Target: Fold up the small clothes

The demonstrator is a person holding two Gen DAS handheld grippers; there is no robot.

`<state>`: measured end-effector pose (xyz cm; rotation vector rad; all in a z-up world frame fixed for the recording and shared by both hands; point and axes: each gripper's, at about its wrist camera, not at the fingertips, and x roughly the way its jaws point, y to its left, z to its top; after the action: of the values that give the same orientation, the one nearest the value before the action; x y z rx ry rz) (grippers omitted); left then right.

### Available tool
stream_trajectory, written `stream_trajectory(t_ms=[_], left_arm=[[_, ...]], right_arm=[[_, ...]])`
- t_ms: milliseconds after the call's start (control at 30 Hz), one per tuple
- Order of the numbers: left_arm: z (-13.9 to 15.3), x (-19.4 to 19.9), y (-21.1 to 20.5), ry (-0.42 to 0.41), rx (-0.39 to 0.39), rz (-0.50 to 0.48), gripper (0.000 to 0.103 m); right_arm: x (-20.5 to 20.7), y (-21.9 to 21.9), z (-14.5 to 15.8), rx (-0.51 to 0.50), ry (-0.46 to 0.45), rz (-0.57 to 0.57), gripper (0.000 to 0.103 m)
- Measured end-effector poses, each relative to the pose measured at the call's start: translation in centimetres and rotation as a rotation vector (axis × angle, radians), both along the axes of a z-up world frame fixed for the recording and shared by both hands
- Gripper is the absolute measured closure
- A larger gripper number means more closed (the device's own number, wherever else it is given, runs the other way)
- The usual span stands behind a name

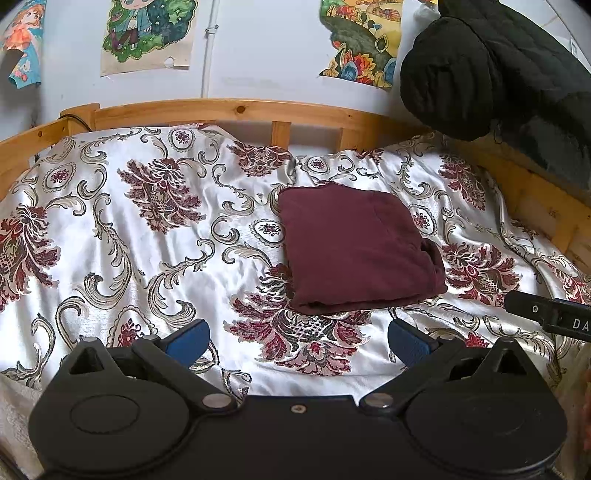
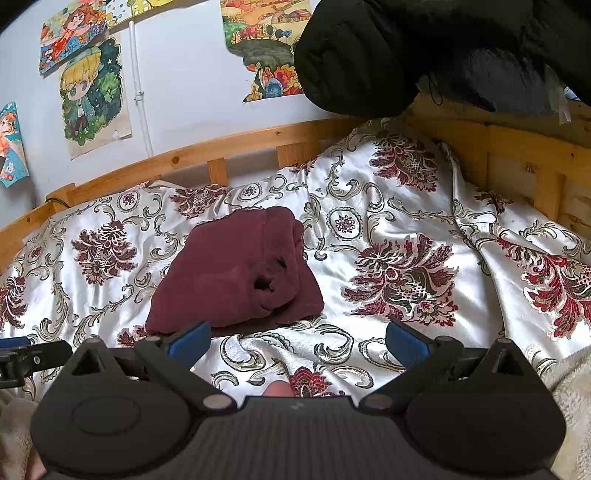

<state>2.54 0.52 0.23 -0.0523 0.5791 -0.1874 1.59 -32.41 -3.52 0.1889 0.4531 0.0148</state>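
A dark maroon garment (image 1: 354,247) lies folded into a compact square on the floral satin bedspread (image 1: 147,240). It also shows in the right wrist view (image 2: 236,269), with a bunched fold on its near right side. My left gripper (image 1: 299,341) is open and empty, held back from the garment's near edge. My right gripper (image 2: 298,341) is open and empty, just short of the garment's near edge. Part of the right gripper (image 1: 550,314) shows at the right edge of the left wrist view.
A wooden bed rail (image 1: 258,110) runs along the back and right side. A black quilted jacket (image 1: 498,66) hangs over the right rail. Drawings (image 1: 147,33) are stuck on the wall behind. A beige fleece blanket (image 2: 569,391) lies at the near right.
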Motion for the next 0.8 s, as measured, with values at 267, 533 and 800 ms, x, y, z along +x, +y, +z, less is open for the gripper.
stream_trajectory(t_ms=[267, 533, 800], left_arm=[[0.05, 0.05, -0.03, 0.002, 0.000, -0.002, 0.001], [-0.07, 0.09, 0.06, 0.002, 0.005, 0.001, 0.001], [0.06, 0.32, -0.01, 0.009, 0.025, 0.020, 0.001]], right_arm=[[-0.03, -0.01, -0.06, 0.002, 0.002, -0.001, 0.000], [-0.02, -0.01, -0.08, 0.003, 0.004, -0.001, 0.000], [0.01, 0.05, -0.28, 0.007, 0.009, -0.003, 0.000]])
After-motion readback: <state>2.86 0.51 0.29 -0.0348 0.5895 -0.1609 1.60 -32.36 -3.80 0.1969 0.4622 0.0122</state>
